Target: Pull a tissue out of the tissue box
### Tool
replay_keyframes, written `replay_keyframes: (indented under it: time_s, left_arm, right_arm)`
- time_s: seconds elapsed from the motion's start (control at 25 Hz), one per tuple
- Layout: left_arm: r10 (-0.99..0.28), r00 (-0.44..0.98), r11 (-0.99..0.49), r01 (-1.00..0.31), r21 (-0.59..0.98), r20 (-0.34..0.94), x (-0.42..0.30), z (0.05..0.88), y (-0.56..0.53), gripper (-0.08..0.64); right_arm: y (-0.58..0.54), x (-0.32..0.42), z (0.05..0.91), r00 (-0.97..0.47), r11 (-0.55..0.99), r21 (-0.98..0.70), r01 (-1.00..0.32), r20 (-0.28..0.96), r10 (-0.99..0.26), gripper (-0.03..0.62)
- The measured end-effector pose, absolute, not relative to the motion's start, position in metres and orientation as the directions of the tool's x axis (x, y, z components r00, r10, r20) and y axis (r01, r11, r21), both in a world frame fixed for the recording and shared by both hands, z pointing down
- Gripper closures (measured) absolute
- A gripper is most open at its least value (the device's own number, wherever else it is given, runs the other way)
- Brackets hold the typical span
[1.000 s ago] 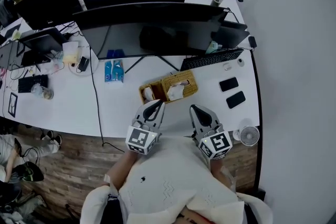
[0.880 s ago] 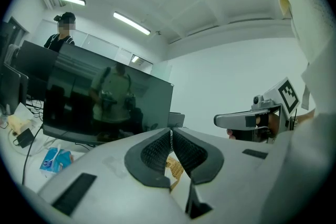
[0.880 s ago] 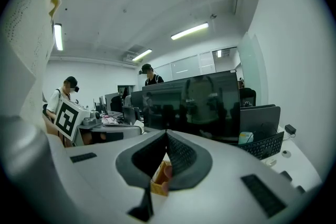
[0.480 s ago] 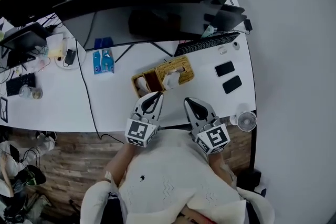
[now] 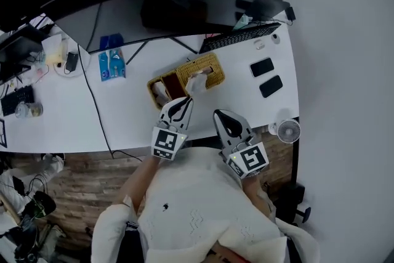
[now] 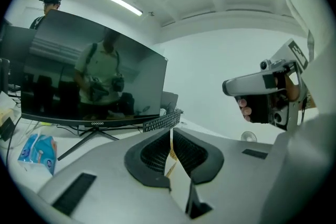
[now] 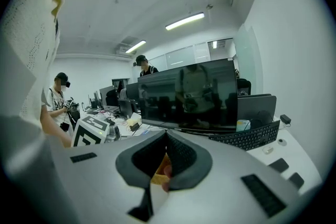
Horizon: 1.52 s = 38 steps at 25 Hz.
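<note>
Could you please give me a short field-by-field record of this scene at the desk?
setting: white desk with a monitor and keyboard
tissue box: woven, mid-desk, beside a brown holder
tissue: white, sticking out of the box top
left gripper: jaws together, empty, tip close to the tissue
right gripper: jaws together, empty, over the desk near its front edge
other items: two phones, small fan
task state: tissue not yet pulled
</note>
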<state>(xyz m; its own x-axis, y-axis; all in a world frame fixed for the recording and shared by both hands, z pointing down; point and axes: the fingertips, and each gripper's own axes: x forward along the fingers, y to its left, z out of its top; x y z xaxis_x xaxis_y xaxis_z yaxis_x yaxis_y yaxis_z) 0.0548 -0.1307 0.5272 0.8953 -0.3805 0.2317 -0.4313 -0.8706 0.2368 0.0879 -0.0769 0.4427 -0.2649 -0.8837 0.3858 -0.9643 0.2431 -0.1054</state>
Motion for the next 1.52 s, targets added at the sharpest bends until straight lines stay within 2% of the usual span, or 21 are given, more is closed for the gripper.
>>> replay_keyframes:
  time_s: [0.6,0.64,0.68,0.72,1.28,1.52]
  left_arm:
    - [-0.278,0.898,-0.902,-0.366,0.228,0.340,0.089,0.576,-0.126,0.529]
    - [-0.275,0.893,-0.901,-0.369,0.230,0.356,0.090,0.581,-0.126,0.491]
    - [-0.272,0.888,-0.899,-0.372,0.231,0.371,0.090,0.585,-0.126,0.419]
    - [-0.273,0.882,-0.897,-0.378,0.231,0.384,0.090,0.589,-0.127,0.401]
    - [-0.319,0.780,-0.813,-0.517,0.268,0.539,0.096,0.639,-0.133,0.325]
    - [-0.376,0.731,-0.788,-0.576,0.218,0.570,0.095,0.647,-0.143,0.311]
  right_arm:
    - [-0.053,0.113,0.462,-0.178,0.135,-0.126,-0.983,0.448,-0.876,0.591]
    - [-0.051,0.113,0.464,-0.176,0.132,-0.128,-0.983,0.451,-0.875,0.591]
    - [-0.050,0.114,0.465,-0.174,0.128,-0.130,-0.983,0.453,-0.874,0.591]
    - [-0.049,0.114,0.466,-0.171,0.124,-0.132,-0.983,0.456,-0.874,0.591]
    - [-0.039,0.119,0.478,-0.145,0.086,-0.145,-0.986,0.472,-0.870,0.591]
    - [-0.034,0.121,0.484,-0.136,0.068,-0.156,-0.985,0.483,-0.865,0.591]
